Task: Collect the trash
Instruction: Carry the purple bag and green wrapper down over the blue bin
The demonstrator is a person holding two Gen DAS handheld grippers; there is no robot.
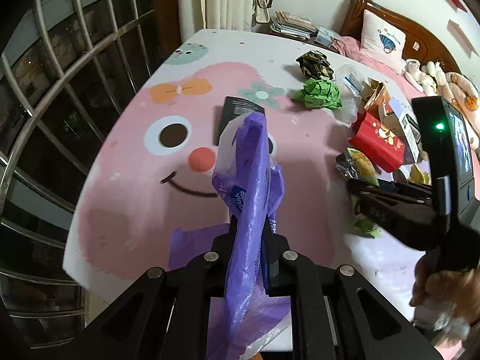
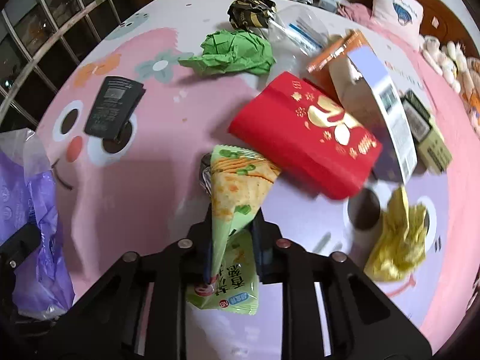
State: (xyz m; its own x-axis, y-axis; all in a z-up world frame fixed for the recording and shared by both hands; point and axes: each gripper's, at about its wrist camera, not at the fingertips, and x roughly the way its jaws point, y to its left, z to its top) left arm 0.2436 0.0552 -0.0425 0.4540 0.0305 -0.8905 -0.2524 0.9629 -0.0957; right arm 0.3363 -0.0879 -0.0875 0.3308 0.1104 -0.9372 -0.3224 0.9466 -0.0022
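Observation:
My left gripper [image 1: 250,234] is shut on a purple plastic bag [image 1: 249,180], which hangs over the pink cartoon table cover [image 1: 135,186]. My right gripper [image 2: 231,228] is shut on a green snack wrapper [image 2: 237,186] and holds it a little above the table. In the left wrist view the right gripper [image 1: 357,189] is at the right, with the wrapper [image 1: 358,159] in its jaws. In the right wrist view the bag [image 2: 39,210] is at the far left. Loose trash lies beyond: a green paper ball [image 2: 234,52], a red packet [image 2: 306,138] and a yellow crumpled wad [image 2: 396,240].
A flat black pack [image 2: 112,106] lies on the cartoon eye. A black-and-gold wrapper [image 2: 252,10], clear plastic [image 2: 297,33] and cardboard boxes [image 2: 375,96] crowd the far right. Window bars [image 1: 60,60] run along the left; a bed with a pillow [image 1: 381,39] lies behind.

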